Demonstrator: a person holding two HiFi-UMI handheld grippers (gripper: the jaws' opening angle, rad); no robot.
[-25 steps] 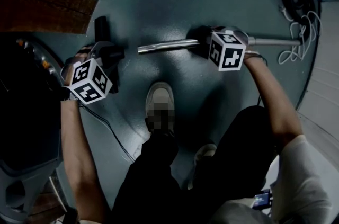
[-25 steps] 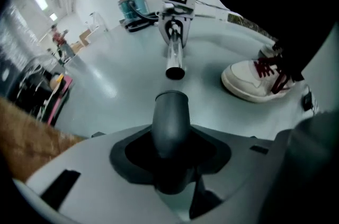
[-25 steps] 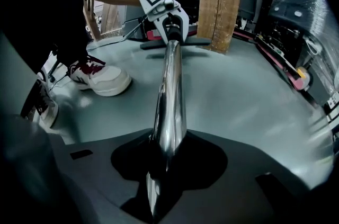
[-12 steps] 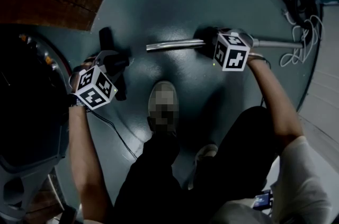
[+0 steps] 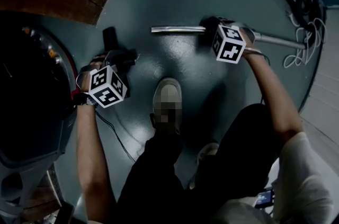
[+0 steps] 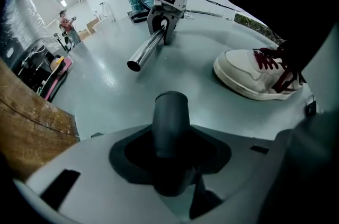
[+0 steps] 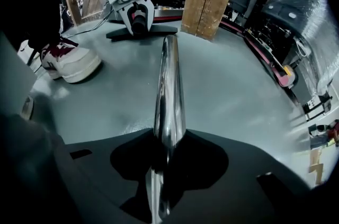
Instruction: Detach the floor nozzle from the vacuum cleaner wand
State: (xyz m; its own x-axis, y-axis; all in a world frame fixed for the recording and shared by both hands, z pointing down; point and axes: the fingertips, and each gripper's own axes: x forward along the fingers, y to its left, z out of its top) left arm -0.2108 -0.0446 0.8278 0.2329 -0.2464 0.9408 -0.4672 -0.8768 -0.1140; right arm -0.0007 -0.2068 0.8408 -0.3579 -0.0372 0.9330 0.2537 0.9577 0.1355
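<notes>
Left of the shoe (image 5: 167, 97) the left hand-held gripper (image 5: 123, 55) pinches the nozzle (image 6: 170, 127) by its neck, while beyond the shoe the right hand-held gripper (image 5: 210, 28), jaws just eased wider, clasps the wand (image 5: 177, 29), clear of the nozzle.

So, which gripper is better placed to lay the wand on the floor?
Right: the right gripper grips the wand; the left gripper holds the floor nozzle, apart from the wand's end.
</notes>
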